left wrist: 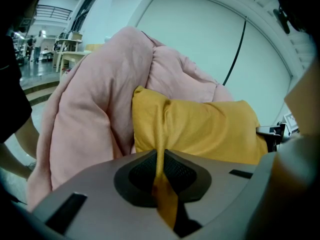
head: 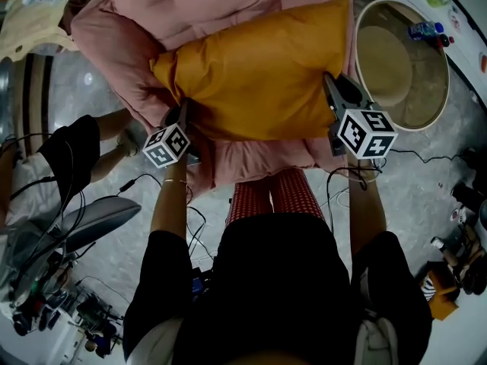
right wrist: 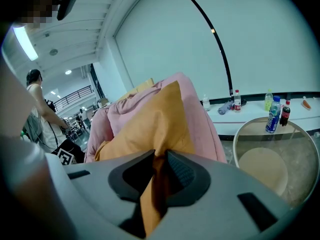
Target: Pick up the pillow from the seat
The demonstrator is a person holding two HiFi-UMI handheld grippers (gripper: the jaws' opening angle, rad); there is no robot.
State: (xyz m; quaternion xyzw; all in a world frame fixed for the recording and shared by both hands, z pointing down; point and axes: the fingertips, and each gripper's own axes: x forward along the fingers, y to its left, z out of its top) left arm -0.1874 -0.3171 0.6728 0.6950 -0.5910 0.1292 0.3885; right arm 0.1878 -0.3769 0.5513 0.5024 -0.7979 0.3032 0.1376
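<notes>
The orange pillow point(head: 259, 71) lay on the pink seat point(head: 144, 29), towards its front edge. The left gripper point(head: 183, 122) was clamped on the pillow's left corner and the right gripper point(head: 335, 93) pinched fabric at its right edge. Both were held forward, tilted downward.

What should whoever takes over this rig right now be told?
Left hand-held gripper: shut on a fold at the left end of the orange pillow.
Right hand-held gripper: shut on the pillow's fabric at its right end.
Things: the pillow lies on the pink seat, leaning against its padding.
Done: both grips are taken.
Left: lift the pillow clear of the seat, probably with both hands rising together.
</notes>
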